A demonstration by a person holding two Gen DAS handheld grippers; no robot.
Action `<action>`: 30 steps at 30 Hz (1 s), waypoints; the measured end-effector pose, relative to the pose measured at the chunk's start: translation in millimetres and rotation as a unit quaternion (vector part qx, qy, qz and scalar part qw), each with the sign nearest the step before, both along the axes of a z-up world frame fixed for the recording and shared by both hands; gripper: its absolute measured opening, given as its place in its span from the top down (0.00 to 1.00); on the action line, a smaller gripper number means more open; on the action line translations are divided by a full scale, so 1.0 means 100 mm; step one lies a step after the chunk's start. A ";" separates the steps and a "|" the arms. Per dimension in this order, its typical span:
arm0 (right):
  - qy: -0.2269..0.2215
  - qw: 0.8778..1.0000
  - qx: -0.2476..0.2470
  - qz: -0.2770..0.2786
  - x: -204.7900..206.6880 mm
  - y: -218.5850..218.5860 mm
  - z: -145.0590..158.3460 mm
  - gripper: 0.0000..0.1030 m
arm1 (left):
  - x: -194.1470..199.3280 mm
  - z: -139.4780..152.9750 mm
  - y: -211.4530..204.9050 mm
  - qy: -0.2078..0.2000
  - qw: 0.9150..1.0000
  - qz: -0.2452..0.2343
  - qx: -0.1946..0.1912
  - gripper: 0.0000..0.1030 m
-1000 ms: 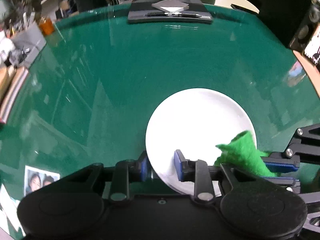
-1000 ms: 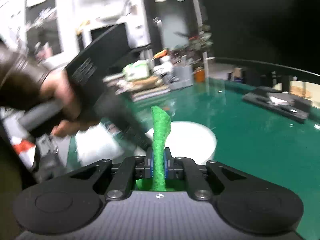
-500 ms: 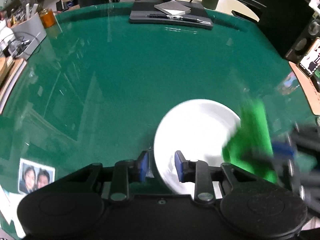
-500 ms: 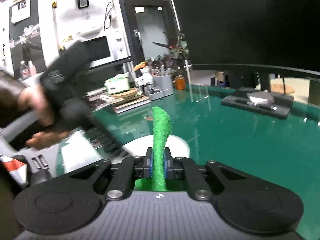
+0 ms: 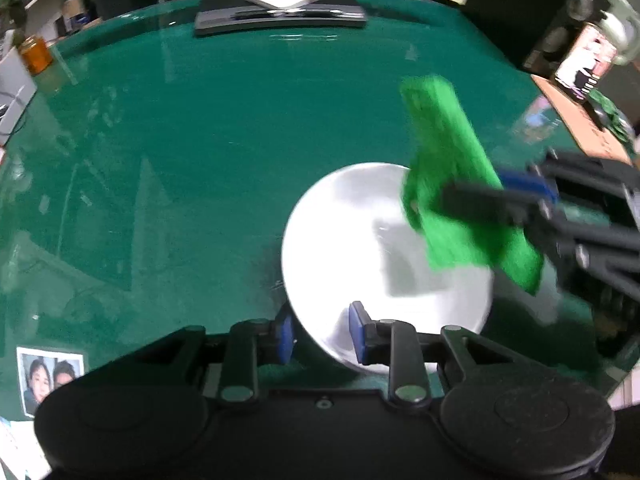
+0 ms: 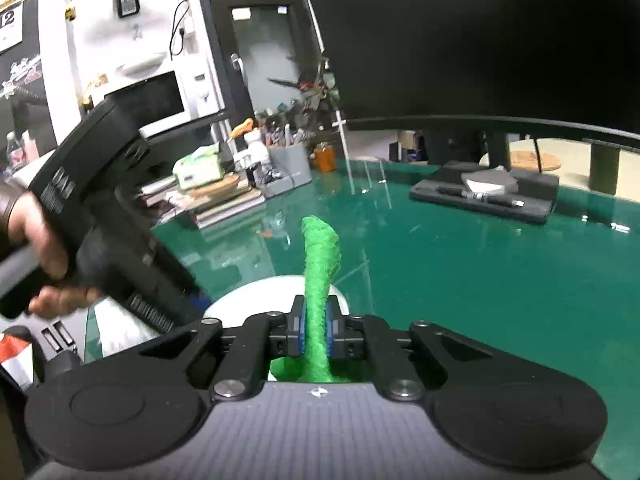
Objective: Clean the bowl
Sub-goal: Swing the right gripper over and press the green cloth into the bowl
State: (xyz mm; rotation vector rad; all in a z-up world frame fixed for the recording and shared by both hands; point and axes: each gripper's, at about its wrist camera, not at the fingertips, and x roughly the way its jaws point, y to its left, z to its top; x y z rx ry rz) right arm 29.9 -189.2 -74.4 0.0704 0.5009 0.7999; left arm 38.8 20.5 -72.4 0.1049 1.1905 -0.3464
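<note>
Although printed letters run along the black body of the left tongs point(image 6: 192, 300) in the right wrist view, they are too smeared to read, and the only legible writing is a "12" on a wall calendar point(image 6: 10, 20) at 10 o'clock in that view. In the left wrist view the left tongs point(image 5: 320, 334) stand a little apart with the near rim of the white bowl point(image 5: 360, 248) between their 2 blue pads, 1 outside the rim and 1 inside; the rim looks held, though contact at the pads is not sharp. The bowl sits on the green counter point(image 5: 200, 140), right of centre and toward 5 o'clock in that view. The right tongs point(image 6: 316, 330) are clamped together on a green cloth point(image 6: 320, 264), which rises from between the pads and curls at its tip. From the left wrist camera the same cloth point(image 5: 452, 184) hangs over the bowl's rim at 2 o'clock, and the right tongs point(image 5: 516, 192) reach in from 3 o'clock, both blurred. A hand point(image 6: 28, 248) grips the left tool's handle at 9 o'clock in the right wrist view, its sleeve cut off by the edge. A black tray point(image 5: 280, 16) with a grey pad lies at 12 o'clock on the counter, and a small photo point(image 5: 50, 378) lies at 8 o'clock. Most of the bowl is hidden behind the right tongs in their own view.
</note>
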 end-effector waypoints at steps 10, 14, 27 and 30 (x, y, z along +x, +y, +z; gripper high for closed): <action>0.032 0.997 -0.065 0.028 0.07 0.43 0.05 0.91 | 0.00 -0.01 0.14 -0.013 0.999 -0.048 -0.016 0.71; 0.051 0.988 -0.141 0.038 0.11 0.72 -0.05 0.79 | 0.05 -0.02 0.18 -0.016 0.997 -0.074 -0.034 0.69; 0.006 0.957 -0.283 0.060 -0.13 1.04 0.16 0.90 | 0.11 -0.06 0.33 -0.030 0.988 -0.125 -0.083 0.65; -0.019 0.934 -0.345 0.086 -0.21 1.20 0.08 0.94 | 0.13 -0.08 0.35 -0.030 0.986 -0.134 -0.091 0.64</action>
